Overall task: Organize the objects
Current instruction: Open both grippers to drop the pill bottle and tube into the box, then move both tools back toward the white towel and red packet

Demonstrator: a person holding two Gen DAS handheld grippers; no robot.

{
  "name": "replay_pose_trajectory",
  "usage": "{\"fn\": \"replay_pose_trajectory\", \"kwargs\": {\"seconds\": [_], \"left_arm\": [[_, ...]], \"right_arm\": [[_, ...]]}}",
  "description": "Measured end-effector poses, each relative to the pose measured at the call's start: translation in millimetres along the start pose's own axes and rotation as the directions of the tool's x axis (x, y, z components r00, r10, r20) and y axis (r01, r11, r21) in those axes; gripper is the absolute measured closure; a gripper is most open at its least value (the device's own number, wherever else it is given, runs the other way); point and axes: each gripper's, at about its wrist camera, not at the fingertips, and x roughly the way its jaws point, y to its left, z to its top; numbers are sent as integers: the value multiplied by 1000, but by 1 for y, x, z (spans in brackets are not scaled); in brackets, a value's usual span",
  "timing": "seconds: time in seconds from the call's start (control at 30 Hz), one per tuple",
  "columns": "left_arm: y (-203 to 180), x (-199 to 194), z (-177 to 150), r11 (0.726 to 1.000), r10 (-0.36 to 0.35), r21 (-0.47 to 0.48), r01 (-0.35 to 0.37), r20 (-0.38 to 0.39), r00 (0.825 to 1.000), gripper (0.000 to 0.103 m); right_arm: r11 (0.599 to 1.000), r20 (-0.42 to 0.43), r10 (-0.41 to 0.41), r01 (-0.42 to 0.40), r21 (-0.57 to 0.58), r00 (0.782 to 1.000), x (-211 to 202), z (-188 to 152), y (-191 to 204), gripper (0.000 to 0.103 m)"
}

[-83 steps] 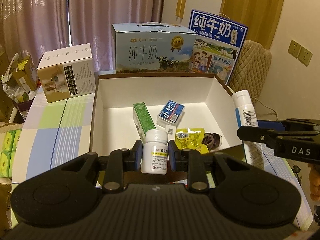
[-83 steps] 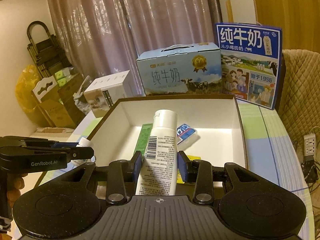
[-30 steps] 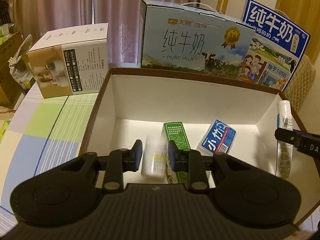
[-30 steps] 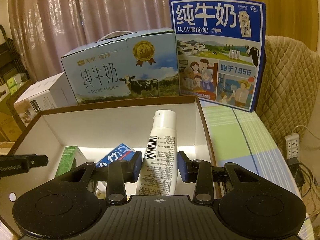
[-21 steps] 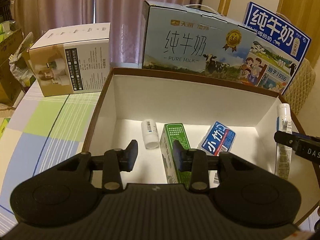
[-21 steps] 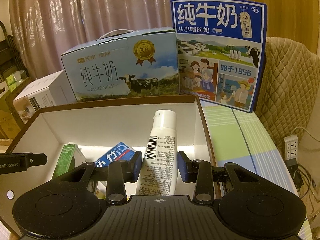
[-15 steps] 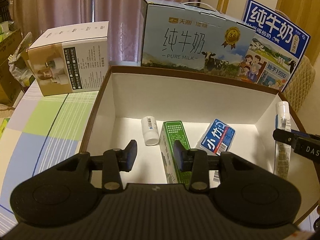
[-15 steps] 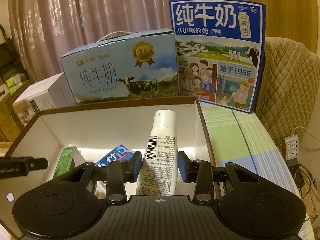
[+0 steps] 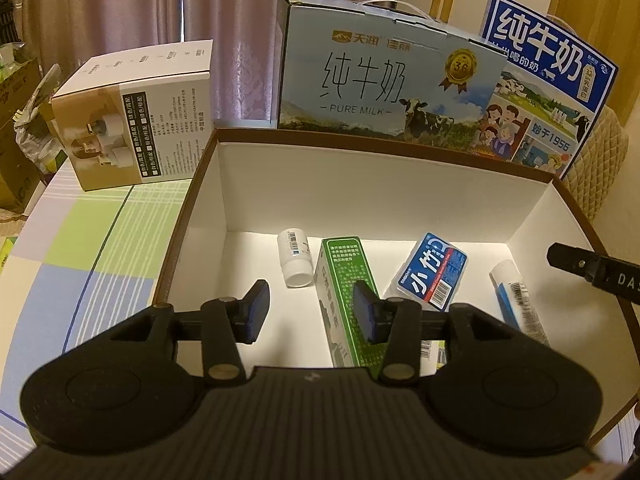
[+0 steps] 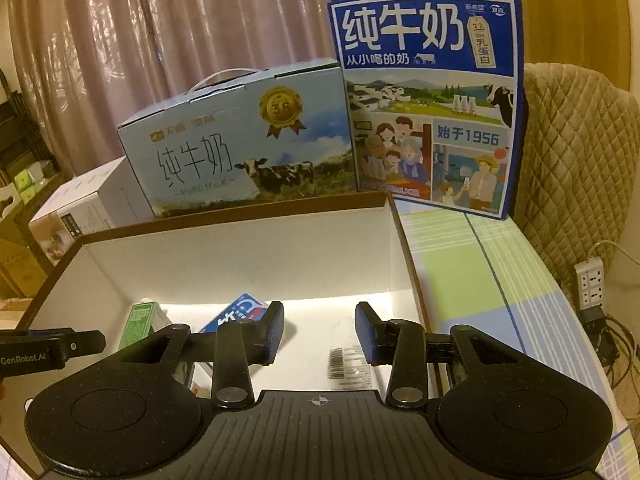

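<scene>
1. left gripper [image 9: 306, 306]: fingers wide, empty, above box [image 9: 400, 184].
2. right gripper [image 10: 319, 330]: fingers wide, empty.
3. pill bottle [image 9: 295, 257], tube [image 9: 516, 294]: lying inside the box, apparently sorted.

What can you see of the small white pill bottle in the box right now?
The small white pill bottle shows only in the left wrist view. It looks like white plastic, with a white cap and a label bearing a barcode and a blue patch. It lies on its side on the white floor of the open box, cap end toward the camera, just left of the green carton, seemingly not touching it. Nothing grips it: the left gripper is open, its fingers short of the bottle.
</scene>
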Motion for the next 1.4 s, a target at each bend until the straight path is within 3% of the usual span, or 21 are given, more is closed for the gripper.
{"fn": "replay_pose_trajectory", "kwargs": {"seconds": [0.47,0.77,1.0,1.17,1.4], "left_arm": [[-2,-2,-1,1000,4,11,-4,-9,1000,59],[-7,-23,2,999,13,33,-13,10,1000,52],[-10,-59,12,1000,6,26,-7,56,998,48],[-13,-91,18,1000,5,18,-6,89,996,42],[-19,-145,14,1000,4,23,-7,140,990,22]], "right_arm": [[1000,-15,12,-12,-1,1000,-4,2,3,66],[998,32,54,-54,9,998,-40,18,13,66],[997,92,68,-65,-37,993,-85,24,26,49],[998,138,61,-60,-9,988,-118,21,28,41],[999,167,40,-41,-2,985,-157,6,35,33]]}}
